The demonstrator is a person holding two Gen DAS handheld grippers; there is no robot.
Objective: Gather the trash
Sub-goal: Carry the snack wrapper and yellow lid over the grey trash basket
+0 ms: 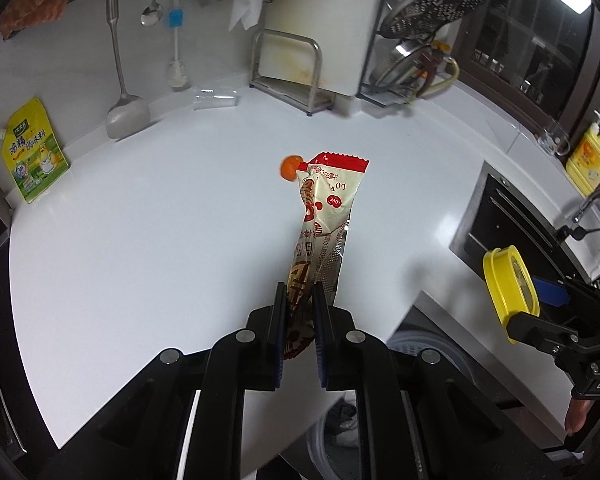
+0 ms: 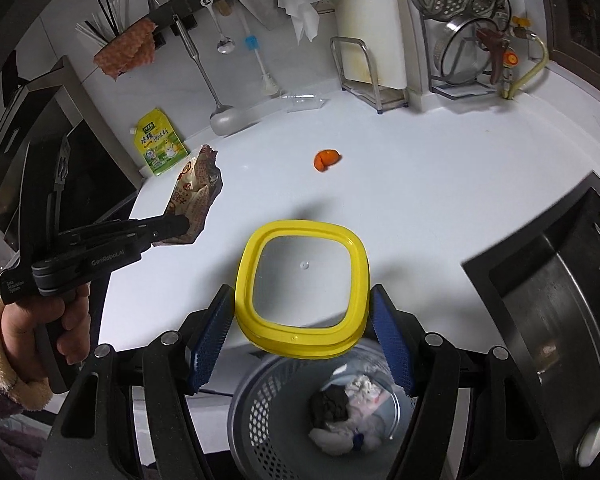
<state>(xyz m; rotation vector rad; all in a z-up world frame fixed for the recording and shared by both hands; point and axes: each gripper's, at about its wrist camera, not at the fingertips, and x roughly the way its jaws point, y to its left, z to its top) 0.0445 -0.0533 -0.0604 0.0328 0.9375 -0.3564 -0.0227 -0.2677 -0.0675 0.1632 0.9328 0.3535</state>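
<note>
Left wrist view: the left gripper (image 1: 299, 300) at lower centre pinches a snack wrapper (image 1: 324, 216) that reaches up to mid-frame.

Right wrist view: the right gripper (image 2: 302, 312) clamps a yellow-rimmed lid (image 2: 302, 276) at centre, above the trash basket (image 2: 260, 396) at bottom.

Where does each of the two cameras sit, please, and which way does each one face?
Left wrist: on the left hand-held gripper, looking down across the counter; its fingers pinch a wrapper; the right hand-held gripper shows at right.
Right wrist: on the right hand-held gripper, looking down over the counter edge and bin; its fingers clamp a yellow lid; the left hand shows.
Shared: wrapper, lid, orange peel, counter.
</note>
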